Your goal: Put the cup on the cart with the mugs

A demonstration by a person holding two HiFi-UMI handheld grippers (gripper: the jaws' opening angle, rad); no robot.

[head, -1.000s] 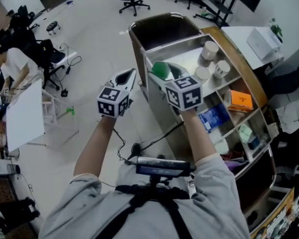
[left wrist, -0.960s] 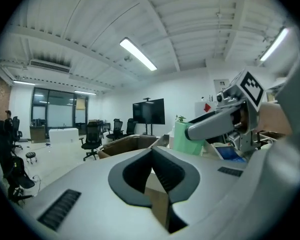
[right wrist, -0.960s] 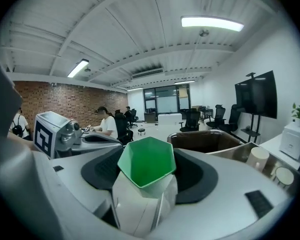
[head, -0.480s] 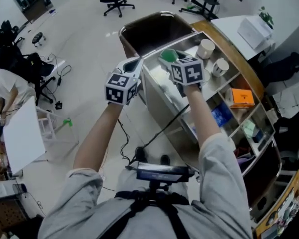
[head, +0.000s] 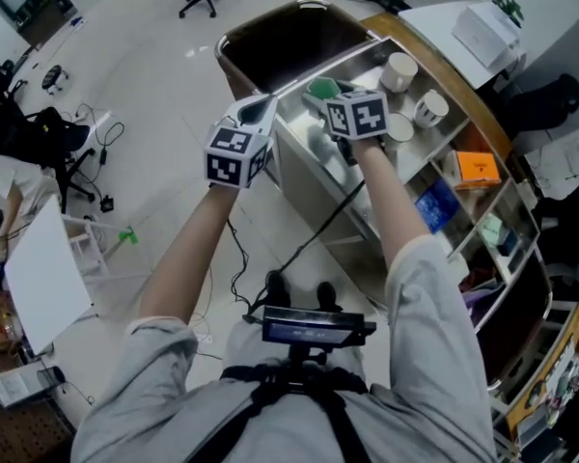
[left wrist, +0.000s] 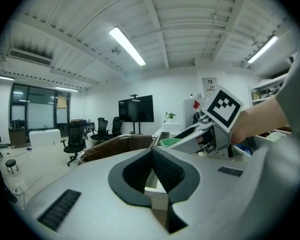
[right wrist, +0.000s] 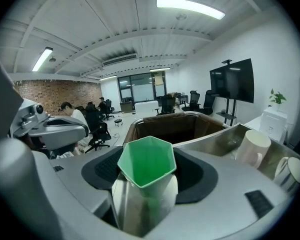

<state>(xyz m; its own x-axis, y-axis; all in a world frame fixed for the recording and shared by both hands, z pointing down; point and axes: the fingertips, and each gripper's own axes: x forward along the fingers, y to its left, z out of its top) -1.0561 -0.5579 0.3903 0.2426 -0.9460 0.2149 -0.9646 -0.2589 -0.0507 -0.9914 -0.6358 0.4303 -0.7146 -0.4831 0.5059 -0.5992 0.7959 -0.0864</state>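
Observation:
My right gripper (head: pixel 322 96) is shut on a green hexagonal cup (head: pixel 320 87), which it holds upright over the left end of the cart's steel top shelf (head: pixel 355 61). In the right gripper view the cup (right wrist: pixel 146 165) fills the space between the jaws of that gripper (right wrist: pixel 146 184). Three white mugs (head: pixel 399 70) (head: pixel 430 107) (head: pixel 400 129) stand on the same shelf to the right; two of these mugs (right wrist: pixel 252 146) (right wrist: pixel 290 171) show ahead. My left gripper (head: pixel 261 110) hovers just left of the cart, shut and holding nothing (left wrist: pixel 152 155).
A deep brown bin (head: pixel 289 44) forms the cart's far end. Lower shelves hold an orange box (head: pixel 477 167) and a blue packet (head: pixel 432 206). A white box (head: pixel 482 33) sits on a table behind. Office chairs and a seated person (head: pixel 0 177) are at the left.
Both grippers have moved away from me toward the cart's top shelf. The right one has carried the green cup along, and the left one has closed up to the cart's edge.

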